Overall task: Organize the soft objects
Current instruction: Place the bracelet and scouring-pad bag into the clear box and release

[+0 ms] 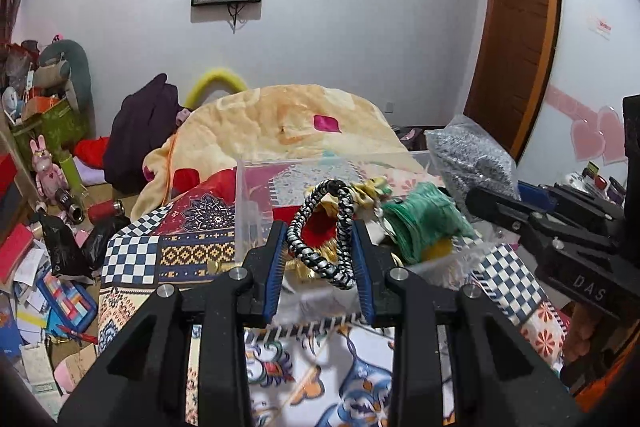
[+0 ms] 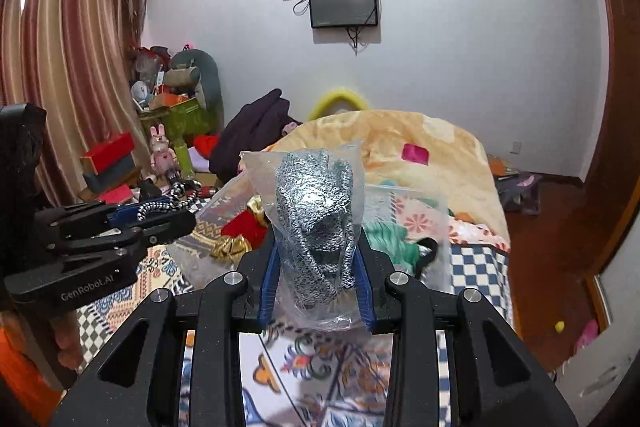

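My left gripper (image 1: 320, 259) is shut on a loop of black-and-white braided rope (image 1: 340, 231), held above the patterned bedspread (image 1: 180, 247). It also shows at the left of the right wrist view (image 2: 160, 215). My right gripper (image 2: 318, 267) is shut on a clear plastic bag of the same braided rope (image 2: 316, 223); in the left wrist view the bag (image 1: 468, 155) sits at the right. A clear plastic bin (image 1: 256, 211) behind holds red fabric (image 1: 316, 231), green yarn (image 1: 420, 223) and gold ribbon (image 2: 230, 247).
A cream blanket (image 1: 280, 119) is heaped on the bed behind the bin. A dark garment (image 1: 140, 135) lies to its left. Boxes, papers and a pink rabbit figure (image 1: 48, 171) clutter the floor at left. A wooden door (image 1: 516, 39) stands at right.
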Demonstrator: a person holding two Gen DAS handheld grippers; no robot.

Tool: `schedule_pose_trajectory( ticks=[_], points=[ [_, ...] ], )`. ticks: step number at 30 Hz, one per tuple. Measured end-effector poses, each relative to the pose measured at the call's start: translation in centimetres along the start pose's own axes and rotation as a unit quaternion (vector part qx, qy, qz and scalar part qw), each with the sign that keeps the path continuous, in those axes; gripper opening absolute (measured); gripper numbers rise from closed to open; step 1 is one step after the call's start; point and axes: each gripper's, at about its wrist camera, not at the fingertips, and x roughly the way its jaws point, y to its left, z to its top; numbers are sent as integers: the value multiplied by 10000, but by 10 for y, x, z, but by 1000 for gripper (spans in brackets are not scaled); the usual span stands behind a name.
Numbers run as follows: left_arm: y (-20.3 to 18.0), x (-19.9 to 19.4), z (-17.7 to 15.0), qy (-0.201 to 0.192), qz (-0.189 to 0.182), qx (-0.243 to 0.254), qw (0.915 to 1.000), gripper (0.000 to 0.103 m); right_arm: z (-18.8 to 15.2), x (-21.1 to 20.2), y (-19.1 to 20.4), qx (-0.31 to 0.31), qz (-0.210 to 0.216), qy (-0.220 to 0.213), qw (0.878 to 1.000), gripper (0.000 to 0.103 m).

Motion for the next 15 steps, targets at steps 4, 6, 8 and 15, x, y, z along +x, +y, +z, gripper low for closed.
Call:
schedule_pose_trajectory(
  ticks=[4,6,8,15],
  points=[
    [2,18,4,108,32,38,9999,31,2,15,2,-37,26,137,9999,30],
    [3,28,5,200,12,-3,9998,31,0,22,3,-74,21,231,9997,30],
    [4,37,3,290,44,-27,9996,31,-1,27,3,-104,28,321,9994,30],
    [4,61,-4,611,-48,-49,9981,34,-12,47,3,-197,-5,681,9975,30]
  ],
)
